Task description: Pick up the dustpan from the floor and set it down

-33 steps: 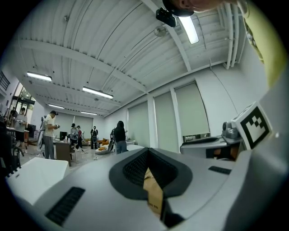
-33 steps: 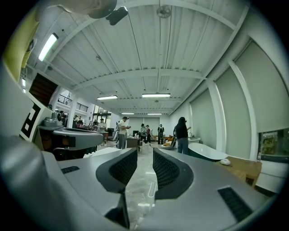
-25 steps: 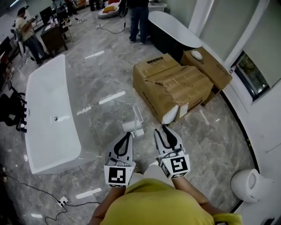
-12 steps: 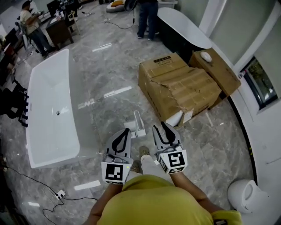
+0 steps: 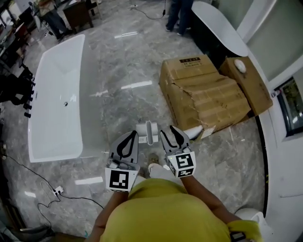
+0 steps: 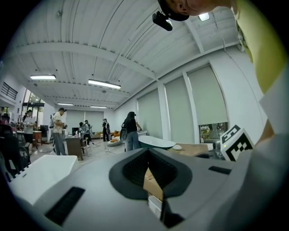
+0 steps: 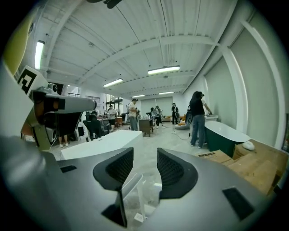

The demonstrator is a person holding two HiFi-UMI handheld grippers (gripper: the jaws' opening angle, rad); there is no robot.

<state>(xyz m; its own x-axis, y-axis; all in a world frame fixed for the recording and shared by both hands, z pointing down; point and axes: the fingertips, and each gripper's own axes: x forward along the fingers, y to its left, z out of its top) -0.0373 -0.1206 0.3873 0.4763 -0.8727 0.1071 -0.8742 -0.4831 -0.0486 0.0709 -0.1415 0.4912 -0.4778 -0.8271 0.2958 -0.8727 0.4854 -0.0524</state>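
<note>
The white dustpan [image 5: 147,133] lies on the grey marble floor with its upright handle, just in front of the person's feet. In the head view it sits between the tips of the two grippers. My left gripper [image 5: 130,137] hangs to its left with jaws shut and empty [image 6: 148,152]. My right gripper [image 5: 168,130] hovers to its right; its jaws are opening, and nothing is pressed between the pads. In the right gripper view the pale, see-through dustpan [image 7: 131,191] shows low through the gap of the right gripper [image 7: 145,155].
A long white bathtub [image 5: 57,94] stands on the left. Crumpled cardboard boxes [image 5: 203,94] lie close on the right, with a dark tub [image 5: 218,28] behind them. A cable and power strip [image 5: 57,190] trail at lower left. People stand at the back [image 5: 180,14].
Both grippers have come closer to the dustpan, which now lies between their tips in the head view. The right jaws stand wider apart than before.
</note>
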